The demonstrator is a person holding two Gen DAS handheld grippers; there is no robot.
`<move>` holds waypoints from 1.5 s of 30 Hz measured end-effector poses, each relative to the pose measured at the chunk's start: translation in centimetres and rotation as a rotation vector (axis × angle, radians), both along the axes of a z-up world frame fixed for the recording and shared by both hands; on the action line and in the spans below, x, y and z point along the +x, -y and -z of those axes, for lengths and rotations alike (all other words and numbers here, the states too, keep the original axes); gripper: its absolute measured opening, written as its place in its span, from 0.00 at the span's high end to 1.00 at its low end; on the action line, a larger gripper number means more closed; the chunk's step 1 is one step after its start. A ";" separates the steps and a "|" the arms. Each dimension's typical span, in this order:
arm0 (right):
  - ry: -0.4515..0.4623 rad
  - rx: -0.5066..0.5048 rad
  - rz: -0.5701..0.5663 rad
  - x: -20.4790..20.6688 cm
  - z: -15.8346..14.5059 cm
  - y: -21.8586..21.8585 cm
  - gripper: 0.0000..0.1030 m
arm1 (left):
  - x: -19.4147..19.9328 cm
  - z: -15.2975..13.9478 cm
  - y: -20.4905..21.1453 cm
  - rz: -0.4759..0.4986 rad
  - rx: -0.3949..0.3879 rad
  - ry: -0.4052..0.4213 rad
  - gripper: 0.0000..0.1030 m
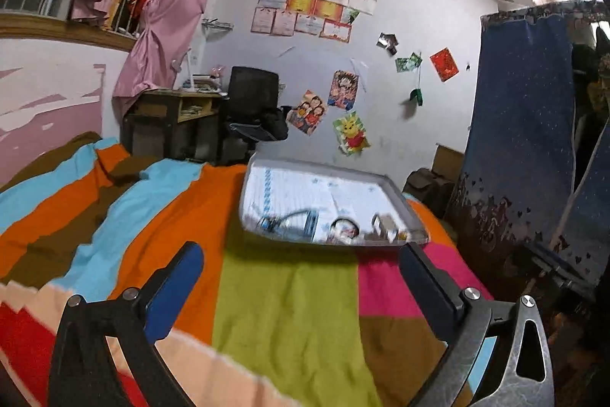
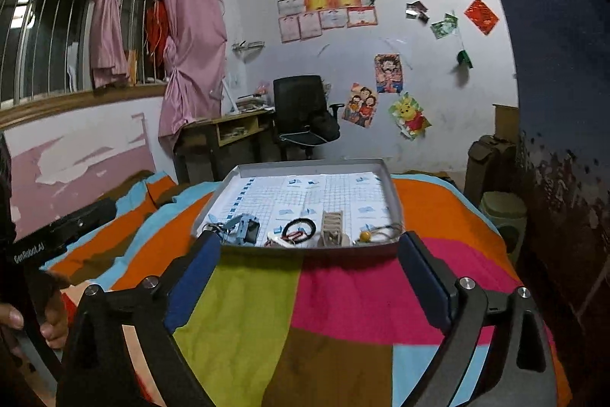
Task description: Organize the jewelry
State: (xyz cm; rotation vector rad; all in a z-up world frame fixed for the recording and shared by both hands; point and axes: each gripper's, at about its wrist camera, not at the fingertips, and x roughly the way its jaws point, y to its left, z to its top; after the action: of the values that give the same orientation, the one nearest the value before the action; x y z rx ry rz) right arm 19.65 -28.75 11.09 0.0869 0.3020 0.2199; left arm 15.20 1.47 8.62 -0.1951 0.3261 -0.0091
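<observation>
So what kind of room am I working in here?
Most likely a bedroom: the tray sits on a bed with a striped blanket, a desk and office chair behind, cartoon posters on the wall.

Pale wall [image 2: 419,71] plastered with posters [image 2: 410,115] and certificates [image 2: 331,6] at 12 o'clock. Black office chair [image 2: 303,109] and wooden desk [image 2: 228,128] sit below, pink curtains [image 2: 190,37] over a barred window [image 2: 42,25] around 10, blue curtain [image 1: 522,124] at 3.

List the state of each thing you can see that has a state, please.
left gripper: open, holds nothing
right gripper: open, holds nothing
tray: lidless, flat on the bed
black ring: lying in the tray
pink curtain: tied back
</observation>
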 end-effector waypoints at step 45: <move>-0.099 -0.064 0.013 -8.3 7.3 0.5 0.10 | -6.3 7.0 0.4 -0.069 0.049 -0.109 0.00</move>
State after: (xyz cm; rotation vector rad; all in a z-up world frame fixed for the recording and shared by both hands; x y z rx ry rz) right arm 11.30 -29.22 3.77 0.0364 0.4068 0.1933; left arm 8.91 1.06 1.61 -0.1589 0.4281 0.0777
